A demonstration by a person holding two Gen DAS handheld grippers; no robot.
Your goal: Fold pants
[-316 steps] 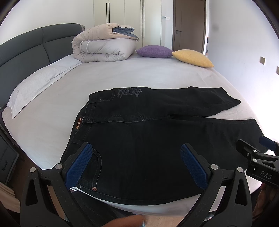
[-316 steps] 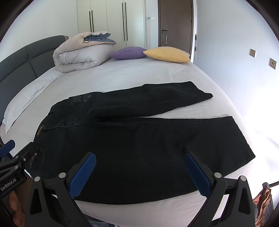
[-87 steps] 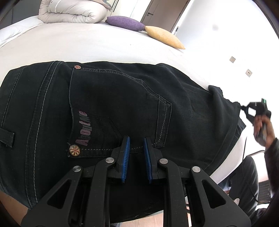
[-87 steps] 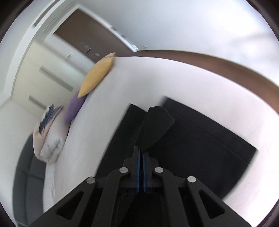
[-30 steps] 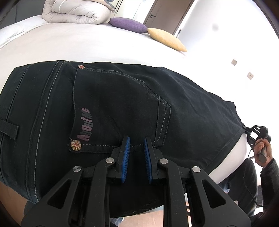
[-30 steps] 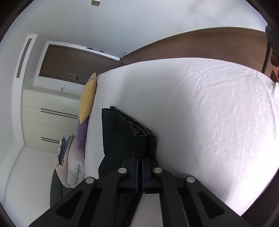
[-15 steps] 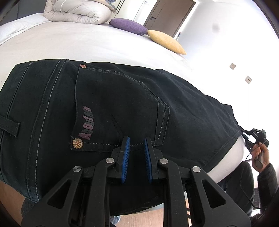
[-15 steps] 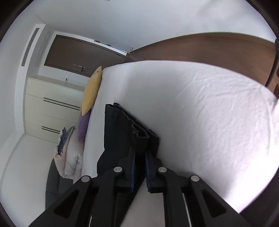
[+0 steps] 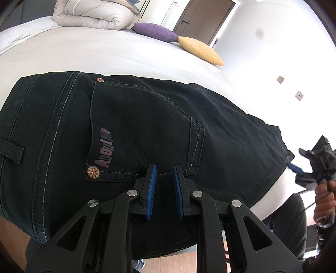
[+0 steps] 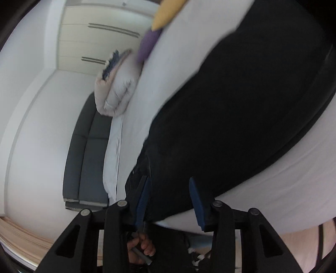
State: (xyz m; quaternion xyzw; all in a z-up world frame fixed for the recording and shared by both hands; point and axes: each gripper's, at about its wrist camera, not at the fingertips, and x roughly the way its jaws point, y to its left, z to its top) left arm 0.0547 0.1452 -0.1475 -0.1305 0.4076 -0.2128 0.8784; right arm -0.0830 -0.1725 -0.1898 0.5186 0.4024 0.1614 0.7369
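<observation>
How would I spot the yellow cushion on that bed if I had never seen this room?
Start at the white bed and look toward its far edge near the brown door. Beyond the black pants, two cushions lie side by side. The yellow cushion is the one nearer the door, right of the purple cushion.

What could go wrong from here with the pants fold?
1. The right gripper is opening with nothing between its pads; the freed end of the pants may slide out of alignment.
2. The pants overhang the bed edge near the left gripper, whose jaws stand nearly shut; the cloth could slip floorward.
</observation>
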